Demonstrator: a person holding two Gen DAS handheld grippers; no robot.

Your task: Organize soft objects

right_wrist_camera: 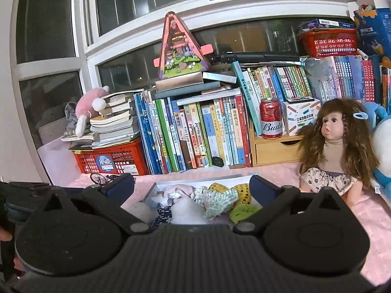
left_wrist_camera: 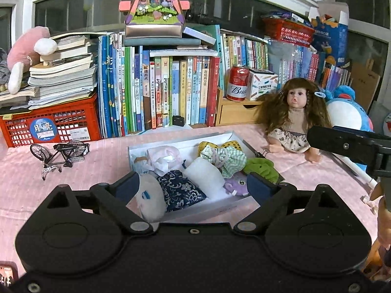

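**Over the tray, both jaws spread**

Between the left gripper (left_wrist_camera: 193, 185)'s released jaws lies a white tray (left_wrist_camera: 171, 213) of soft items: grey plush (left_wrist_camera: 150, 201) nearest, navy floral pouch (left_wrist_camera: 180, 190), green scrunchie (left_wrist_camera: 262, 168). Right gripper (right_wrist_camera: 193, 190) hovers released. Doll (left_wrist_camera: 294, 114) sits far right on the counter (left_wrist_camera: 97, 161).

Soft objects (left_wrist_camera: 193, 168) lie in a tray (left_wrist_camera: 136, 149), doll (left_wrist_camera: 297, 112) right, books (left_wrist_camera: 166, 88) behind.
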